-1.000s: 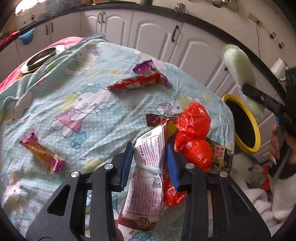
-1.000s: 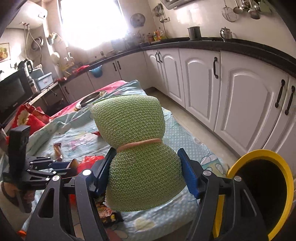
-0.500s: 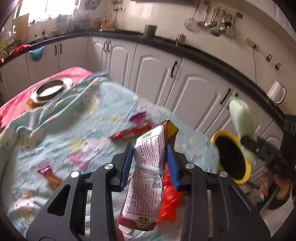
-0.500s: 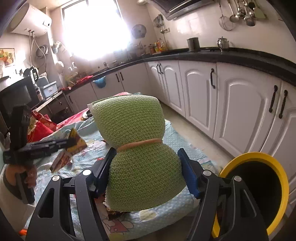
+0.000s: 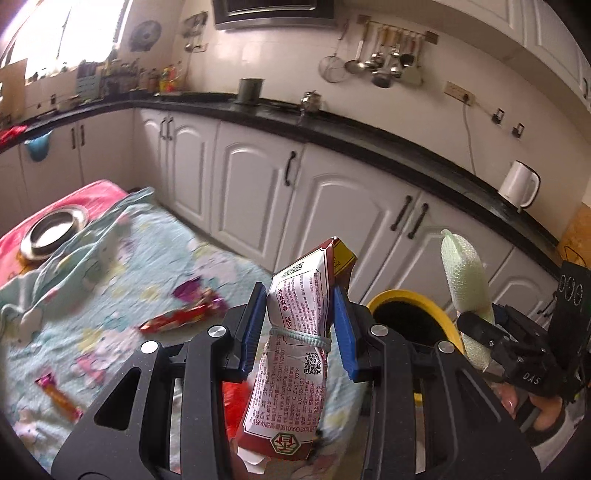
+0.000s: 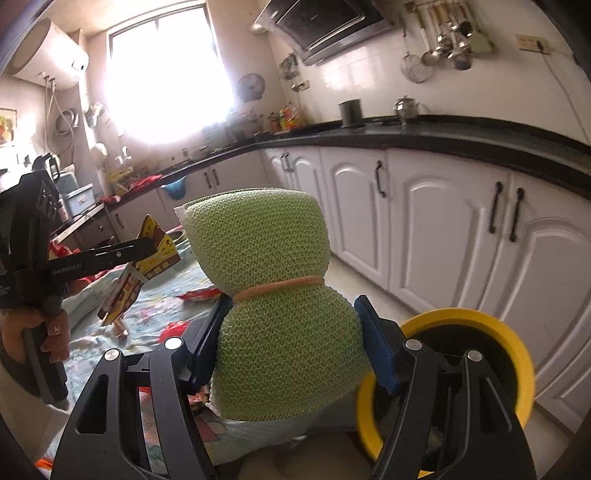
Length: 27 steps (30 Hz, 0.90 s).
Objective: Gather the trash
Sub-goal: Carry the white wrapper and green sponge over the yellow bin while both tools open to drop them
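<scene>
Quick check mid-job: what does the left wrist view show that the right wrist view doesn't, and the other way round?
Only the left wrist view: the steel bowl, white kettle and orange wrapper on the tablecloth.

Only the right wrist view: the bright window and water heater.

Both: the yellow-rimmed bin, the left hand-held gripper shut on the printed snack packet, and the right hand-held gripper shut on the green mesh bundle.

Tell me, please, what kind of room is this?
Most likely a home kitchen. A dark countertop runs over white cabinets, ladles and strainers hang on the tiled wall, and a white kettle stands on the counter. A range hood is above.
</scene>
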### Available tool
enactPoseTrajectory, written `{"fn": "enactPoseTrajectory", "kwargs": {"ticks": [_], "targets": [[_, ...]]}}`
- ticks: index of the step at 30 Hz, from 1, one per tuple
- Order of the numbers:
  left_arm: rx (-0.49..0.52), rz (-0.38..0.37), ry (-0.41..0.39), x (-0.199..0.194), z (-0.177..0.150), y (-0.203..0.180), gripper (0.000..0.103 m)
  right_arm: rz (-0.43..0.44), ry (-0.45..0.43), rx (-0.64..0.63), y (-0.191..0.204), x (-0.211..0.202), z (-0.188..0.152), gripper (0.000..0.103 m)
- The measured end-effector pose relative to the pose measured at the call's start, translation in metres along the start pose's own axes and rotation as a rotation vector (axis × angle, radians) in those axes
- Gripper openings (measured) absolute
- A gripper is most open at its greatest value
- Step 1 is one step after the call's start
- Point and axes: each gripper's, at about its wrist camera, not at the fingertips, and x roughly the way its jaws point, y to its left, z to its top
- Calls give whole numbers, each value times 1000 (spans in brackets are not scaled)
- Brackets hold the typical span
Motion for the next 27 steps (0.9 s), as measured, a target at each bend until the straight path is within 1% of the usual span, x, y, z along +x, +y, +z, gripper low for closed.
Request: {"fn": "enactPoseTrajectory", "kwargs": {"ticks": [5,9,20,27], "targets": [[41,-35,-18,8,6,-34,28,-48,-29,20,-23,-20,-1,65],[64,-56,-23,18,6,-54,28,-94,-44,34,-44,-34,-5,65],[125,-138,-2,49,-1,-110,28,-185,-69,100,-89,-67,-28,65],[172,-172,19,66,-6,-142,28,-221,-66,145,-109,-74,-40,65]]}}
